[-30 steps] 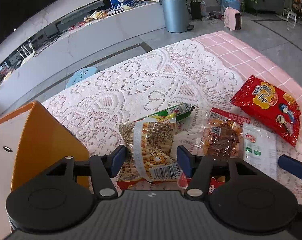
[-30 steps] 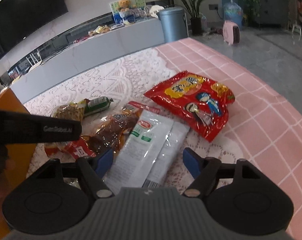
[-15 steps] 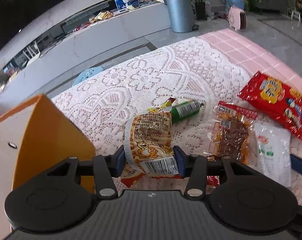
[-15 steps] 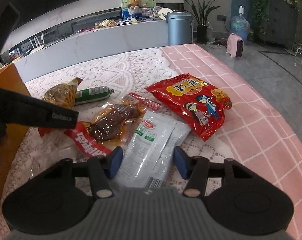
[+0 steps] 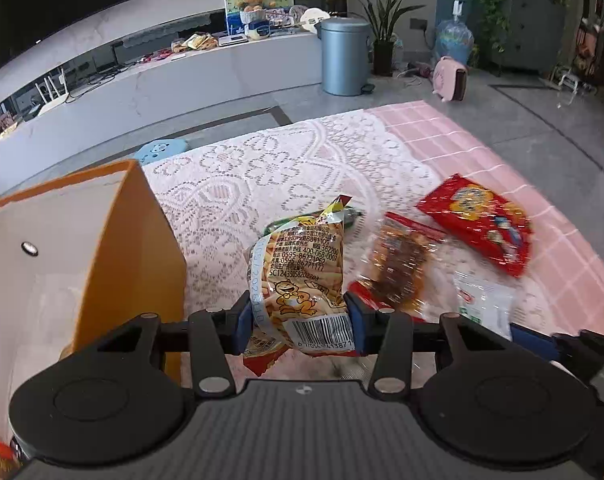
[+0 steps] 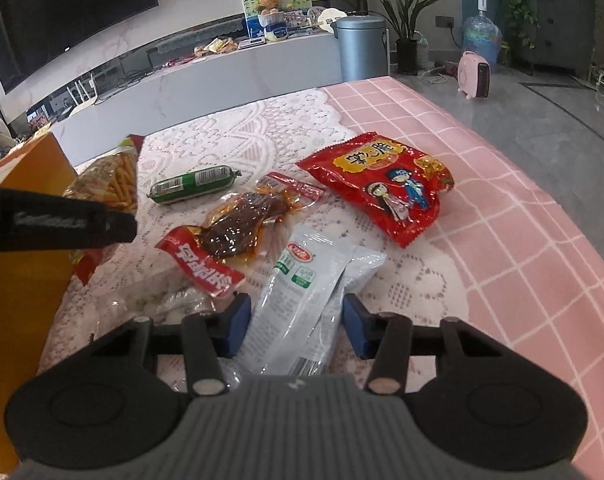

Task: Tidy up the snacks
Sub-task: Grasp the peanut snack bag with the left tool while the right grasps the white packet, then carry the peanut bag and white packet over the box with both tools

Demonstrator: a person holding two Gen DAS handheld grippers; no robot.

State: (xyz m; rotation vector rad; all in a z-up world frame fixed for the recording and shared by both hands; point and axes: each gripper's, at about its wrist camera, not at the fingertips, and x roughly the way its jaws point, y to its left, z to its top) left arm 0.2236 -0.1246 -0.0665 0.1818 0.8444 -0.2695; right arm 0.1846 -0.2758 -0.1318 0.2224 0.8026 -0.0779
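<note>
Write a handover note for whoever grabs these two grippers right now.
Left gripper: jaws just closed on the yellow stick-snack bag, lifted beside the orange box.
Right gripper: closing around the white-green pouch, which lies on the lace cloth; grip unconfirmed.
Left on the cloth: green sausage, brown meat pack, red chip bag.
Nothing visibly boxed.

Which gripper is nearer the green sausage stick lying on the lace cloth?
Left. The left gripper, holding the yellow stick-snack packet, is just in front of the green sausage stick. The right gripper straddles the white pouch, farther back.
</note>
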